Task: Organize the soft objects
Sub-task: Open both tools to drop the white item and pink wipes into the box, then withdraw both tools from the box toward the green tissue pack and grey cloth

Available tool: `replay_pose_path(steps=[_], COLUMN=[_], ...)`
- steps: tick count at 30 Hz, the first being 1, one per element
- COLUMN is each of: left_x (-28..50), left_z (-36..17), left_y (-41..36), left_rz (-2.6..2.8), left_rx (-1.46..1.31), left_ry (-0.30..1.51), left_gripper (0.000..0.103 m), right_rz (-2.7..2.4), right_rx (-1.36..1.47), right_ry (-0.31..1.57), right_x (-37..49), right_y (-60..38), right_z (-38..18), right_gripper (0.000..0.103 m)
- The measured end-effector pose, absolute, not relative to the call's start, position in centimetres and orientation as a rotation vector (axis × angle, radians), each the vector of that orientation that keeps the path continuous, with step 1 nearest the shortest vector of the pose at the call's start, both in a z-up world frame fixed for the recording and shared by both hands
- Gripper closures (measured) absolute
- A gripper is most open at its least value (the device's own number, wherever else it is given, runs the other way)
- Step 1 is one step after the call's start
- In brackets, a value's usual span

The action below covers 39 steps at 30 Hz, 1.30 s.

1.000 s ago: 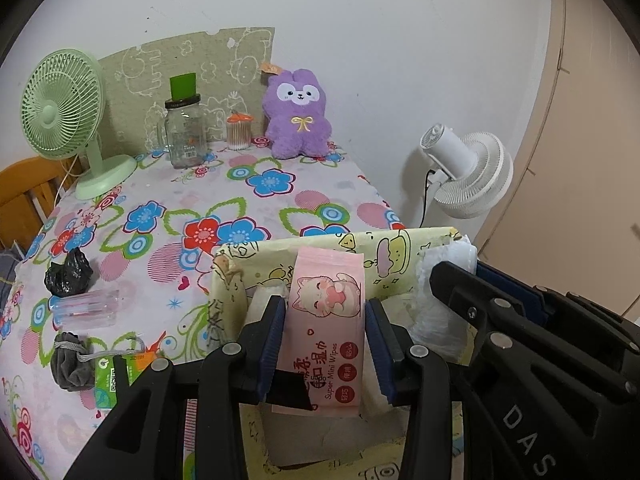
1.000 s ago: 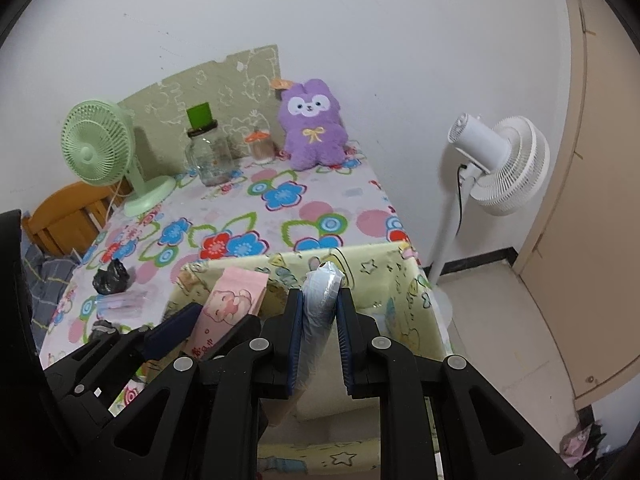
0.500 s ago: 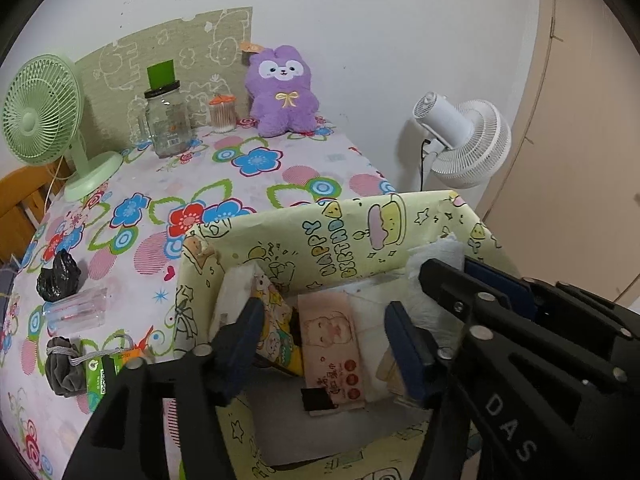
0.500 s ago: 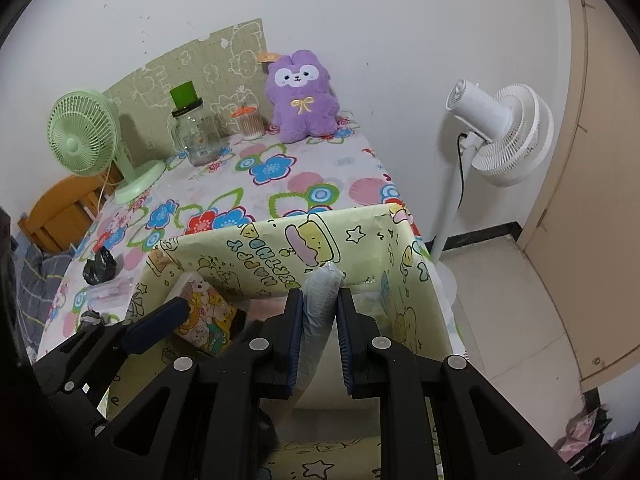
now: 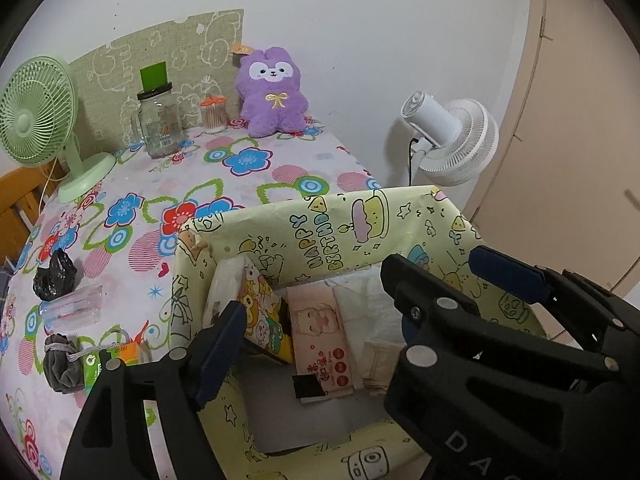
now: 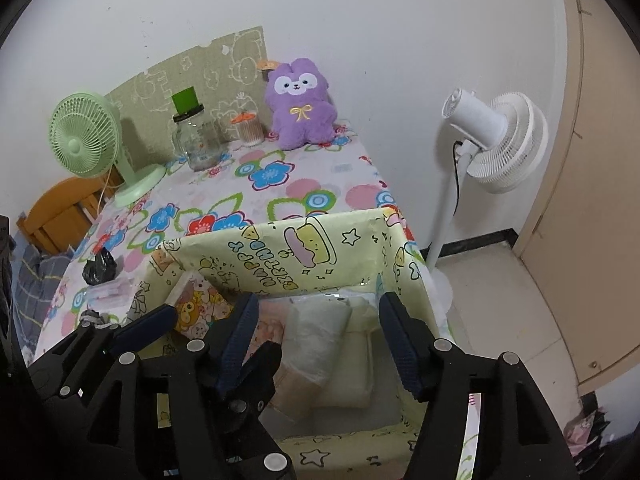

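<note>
The pink wet-wipes pack [image 5: 324, 340] lies flat on the floor of the yellow cartoon-print box [image 5: 352, 216], which stands at the near edge of the surface [image 5: 240, 184] with its flowered cloth. Just left of the pack, a cartoon-bear tissue pack [image 5: 262, 312] leans against the box's left wall. Right of the pink pack sit a beige folded item [image 5: 376, 364] and a white plastic-wrapped bundle [image 6: 320, 332], the bundle touching the box's right side.

The left gripper [image 5: 312, 344] hangs above the box opening, its jaws spread wide with nothing between them. The right gripper [image 6: 316, 340] hovers just beside it over the white bundle, jaws likewise released and empty.

Farther back on the surface stand a purple plush bunny [image 5: 274, 94], a glass jar [image 5: 158, 120] with a green lid, a small cotton-swab pot [image 5: 214, 114] and a green desk fan [image 5: 36, 116]. Near the left edge lie a black crumpled bag [image 5: 54, 276], a clear plastic case [image 5: 74, 308] and a grey drawstring pouch [image 5: 62, 364]. A white pedestal fan [image 6: 496, 144] stands on the floor beyond the surface.
</note>
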State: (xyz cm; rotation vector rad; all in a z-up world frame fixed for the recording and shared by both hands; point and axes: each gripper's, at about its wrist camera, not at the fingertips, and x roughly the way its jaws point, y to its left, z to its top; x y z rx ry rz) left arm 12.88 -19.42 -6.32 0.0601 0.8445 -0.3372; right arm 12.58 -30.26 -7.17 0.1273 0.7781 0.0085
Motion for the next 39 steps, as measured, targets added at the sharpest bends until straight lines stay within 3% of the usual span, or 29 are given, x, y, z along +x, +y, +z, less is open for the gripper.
replay_pose_path(steps=[3, 6, 17, 29, 39], left_x=[12.4, 11.8, 10.2, 8.0, 6.7], left_z=[-6.0, -5.5, -3.6, -1.2, 0.3], left_y=[-19.3, -19.1, -17.8, -15.7, -13.6], left_rz=[-0.339, -0.316, -0.317, -0.295, -0.271], left_rx=[0.062, 0.071, 0.062, 0.059, 0.059], left_ry=[0.836, 0.801, 0.747, 0.667, 0.627], left_gripper=[0.019, 0.010, 0.008, 0.002, 0.000], right_rz=[0.007, 0.004, 0.008, 0.003, 0.024], right_rx=[0.120, 0.115, 0.110, 0.087, 0.072], right_ry=[0.770, 0.754, 0.699, 0.617, 0.575], right_x=[12.2, 11.7, 9.8, 7.4, 6.2], right_y=[-30.1, -29.8, -28.7, -26.7, -24.6], right_z=[-6.9, -6.5, -4.5, -1.9, -0.4], right_gripper=[0.033, 0.027, 0.026, 0.007, 0.004])
